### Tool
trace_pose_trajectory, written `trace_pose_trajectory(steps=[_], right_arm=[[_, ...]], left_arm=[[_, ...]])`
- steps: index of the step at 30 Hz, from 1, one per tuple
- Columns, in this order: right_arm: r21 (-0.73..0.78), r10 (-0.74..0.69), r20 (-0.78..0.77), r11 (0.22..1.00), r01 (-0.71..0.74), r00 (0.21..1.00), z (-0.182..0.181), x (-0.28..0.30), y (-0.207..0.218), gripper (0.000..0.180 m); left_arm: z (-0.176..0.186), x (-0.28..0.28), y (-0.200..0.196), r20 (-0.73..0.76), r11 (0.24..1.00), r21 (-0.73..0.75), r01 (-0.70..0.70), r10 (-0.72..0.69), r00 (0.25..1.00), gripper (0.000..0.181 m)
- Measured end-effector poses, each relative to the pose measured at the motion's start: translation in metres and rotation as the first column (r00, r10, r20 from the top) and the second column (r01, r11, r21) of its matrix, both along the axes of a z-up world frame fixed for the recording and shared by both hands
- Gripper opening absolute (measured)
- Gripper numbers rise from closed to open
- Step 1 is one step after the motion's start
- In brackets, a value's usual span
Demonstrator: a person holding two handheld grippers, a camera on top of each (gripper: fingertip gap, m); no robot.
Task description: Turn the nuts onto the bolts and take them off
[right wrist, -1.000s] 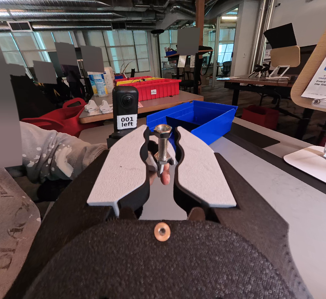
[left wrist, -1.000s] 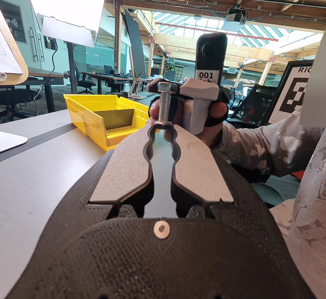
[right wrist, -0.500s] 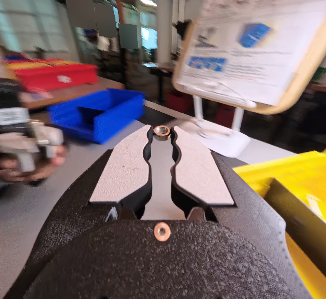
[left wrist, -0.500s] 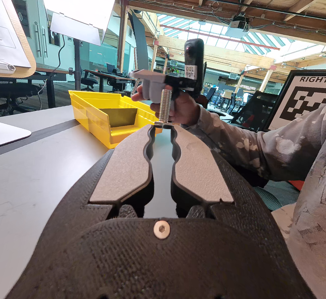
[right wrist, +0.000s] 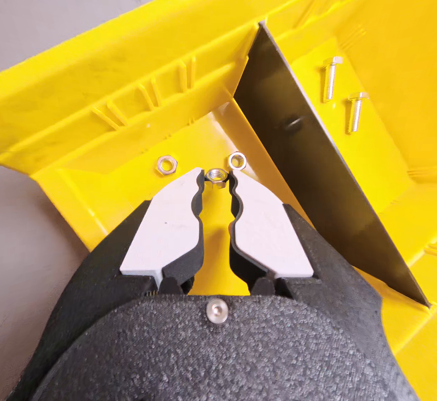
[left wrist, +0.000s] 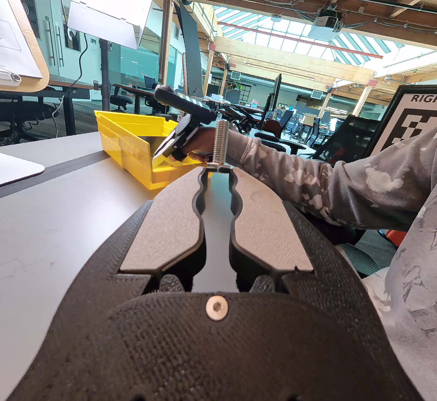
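Pinched between the tips of our left gripper [left wrist: 218, 169] is the head of a bolt [left wrist: 220, 142], its threaded shank standing upright and bare above the grey table [left wrist: 59, 212]. Our right gripper [right wrist: 215, 175] has its jaws closed on a nut [right wrist: 216, 178], held just over the floor of the yellow bin [right wrist: 146, 63] in the compartment at the bin's near end. Two loose nuts lie on that floor, one [right wrist: 167, 164] just left of the fingertips and the other [right wrist: 237, 160] just right of them, beside the dark divider [right wrist: 307, 144]. Past the divider, two spare bolts [right wrist: 329, 79] [right wrist: 355, 111] lie side by side in the next compartment. In the left wrist view, the right gripper [left wrist: 163, 151] dips into the bin [left wrist: 132, 144], which sits towards the table's far edge.
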State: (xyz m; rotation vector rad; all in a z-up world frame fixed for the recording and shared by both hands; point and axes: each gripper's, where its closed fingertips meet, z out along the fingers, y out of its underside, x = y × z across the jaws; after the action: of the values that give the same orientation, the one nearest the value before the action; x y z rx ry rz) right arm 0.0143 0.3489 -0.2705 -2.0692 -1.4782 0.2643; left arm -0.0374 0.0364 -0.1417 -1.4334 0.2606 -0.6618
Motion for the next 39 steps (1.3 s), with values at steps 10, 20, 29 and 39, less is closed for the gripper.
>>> trace_pose_trajectory(steps=[10,20,29,39], right_arm=[[0.0,0.029,-0.009,1.0,-0.029,1.0,0.005,0.002,-0.002,0.029],[0.413,0.793,-0.158,0.594,-0.69,0.589,0.134,-0.036,-0.177,0.025],[0.477,0.871,0.407,0.056,-0.877,0.277,0.068,-0.037,-0.271,0.03],[0.496,0.756,0.605,-0.112,-0.861,0.25,0.033,-0.049,-0.279,0.01]], left_arm=[[-0.009,-0.001,0.003,-0.008,0.999,-0.036,0.001,-0.001,1.0,0.018],[-0.048,-0.003,0.017,-0.035,0.962,-0.273,-0.017,0.008,0.999,0.018],[-0.091,0.013,0.02,-0.133,0.862,-0.506,-0.039,-0.034,0.99,0.018],[-0.104,0.014,0.018,-0.157,0.813,-0.578,-0.066,-0.032,0.987,0.018]])
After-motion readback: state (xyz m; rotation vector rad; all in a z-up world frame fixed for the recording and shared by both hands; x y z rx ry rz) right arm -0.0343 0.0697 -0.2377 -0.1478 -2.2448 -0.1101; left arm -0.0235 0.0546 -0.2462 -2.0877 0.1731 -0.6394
